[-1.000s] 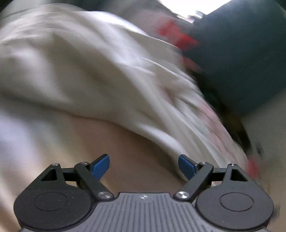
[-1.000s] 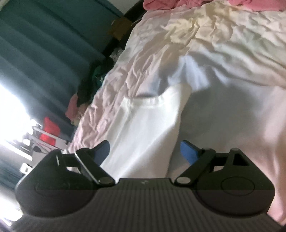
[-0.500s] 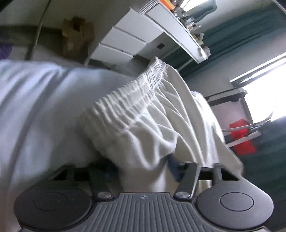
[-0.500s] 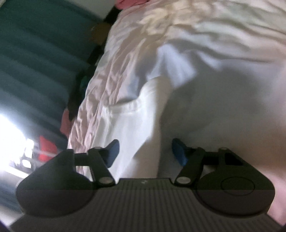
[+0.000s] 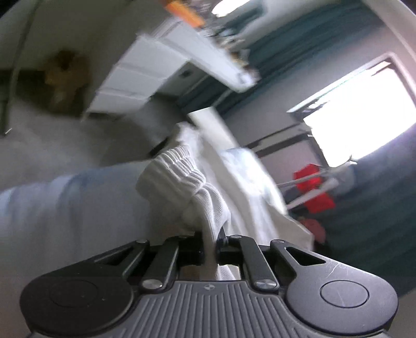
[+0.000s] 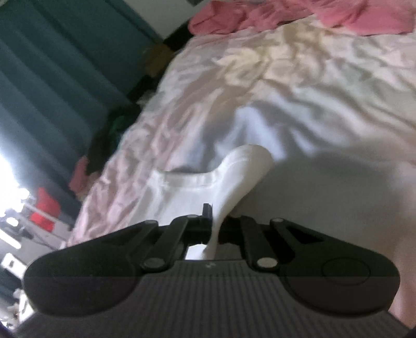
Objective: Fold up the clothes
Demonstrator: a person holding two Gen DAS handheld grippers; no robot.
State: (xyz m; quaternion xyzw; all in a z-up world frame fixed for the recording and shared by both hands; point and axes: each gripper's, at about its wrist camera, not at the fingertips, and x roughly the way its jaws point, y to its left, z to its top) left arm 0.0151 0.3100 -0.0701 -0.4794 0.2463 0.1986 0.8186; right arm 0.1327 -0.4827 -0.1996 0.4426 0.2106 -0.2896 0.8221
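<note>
Both grippers are clamped on the same white garment, a pair of elastic-waist shorts or trousers by the look of it.

Left gripper [image 5: 210,243]: jaws pressed together on a bunch of fabric right at the ribbed waistband [image 5: 176,169]. The white garment [image 5: 208,205] runs straight ahead and up from the pinch, with more cloth trailing off ahead-right. Left view is motion-blurred, so detail beyond the band is poor.

Right gripper [image 6: 214,228]: jaws pinched on a narrow fold of the same garment [image 6: 241,169], which rises dead ahead as a rounded peak. The rest of the cloth lies ahead-left, flat on the bed sheet [image 6: 312,85].

Key relation: the garment's long axis appears to span between the two pinch points, each gripper holding one end or corner, the slack body resting on the bed on the right gripper's left. Neither is nearer; both already have hold. The next move is probably lift and tension, then lay one half over the other. Exact corner held on the right cannot be told.

Surface: soft, wrinkled pale sheet, so poor support for crisp creases. Pink clothing [image 6: 286,18] is heaped far ahead of the right gripper. Room: teal curtain [image 6: 52,78] to the left, white drawer unit [image 5: 135,83] and bright window [image 5: 364,109] ahead of the left gripper.
</note>
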